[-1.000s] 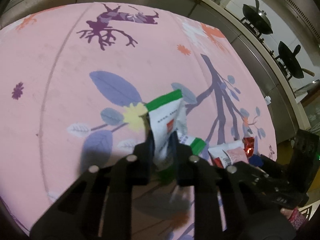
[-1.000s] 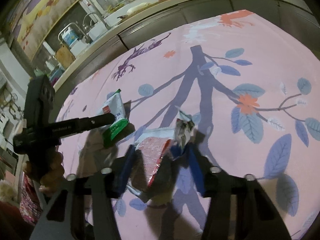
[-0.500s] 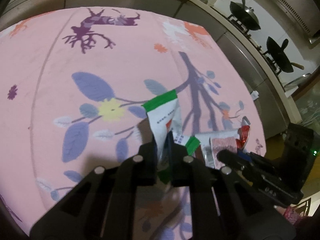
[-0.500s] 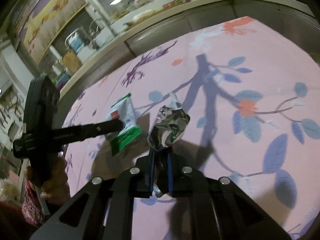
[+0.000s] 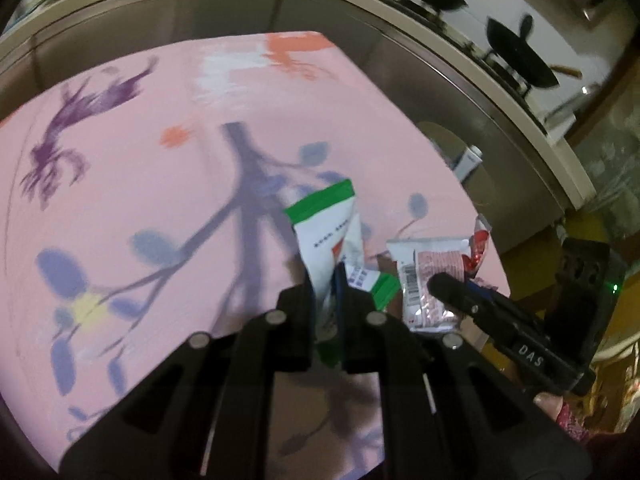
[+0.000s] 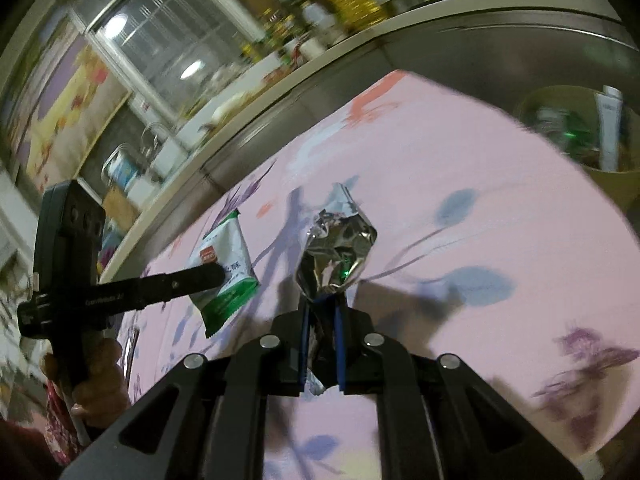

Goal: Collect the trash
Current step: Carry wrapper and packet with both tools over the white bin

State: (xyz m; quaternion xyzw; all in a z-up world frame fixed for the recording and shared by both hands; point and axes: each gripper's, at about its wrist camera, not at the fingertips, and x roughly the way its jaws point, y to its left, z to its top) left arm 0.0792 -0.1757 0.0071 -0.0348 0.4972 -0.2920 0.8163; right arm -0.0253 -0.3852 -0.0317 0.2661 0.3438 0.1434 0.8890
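Note:
My left gripper (image 5: 324,280) is shut on a white wrapper with green ends (image 5: 326,236), held upright above the pink flowered tablecloth (image 5: 160,184). In the right wrist view my right gripper (image 6: 322,316) is shut on a crumpled red-and-silver wrapper (image 6: 340,248), whose foil side faces the camera. The same wrapper (image 5: 432,276) shows its red and white printed side in the left wrist view, just right of the green one. The green wrapper (image 6: 226,264) hangs from the left gripper's finger (image 6: 200,276) at the left.
A round yellowish bin (image 6: 576,128) with things in it stands beyond the table's right edge. A steel counter (image 5: 400,40) runs behind the table, with two black woks (image 5: 520,56) on a stove. A hand (image 6: 96,380) grips the left tool's handle.
The right jaws closed on the red-and-silver wrapper and lifted it off the cloth. Both grippers then rose and swung with their wrappers towards the table's far corner and the bin.

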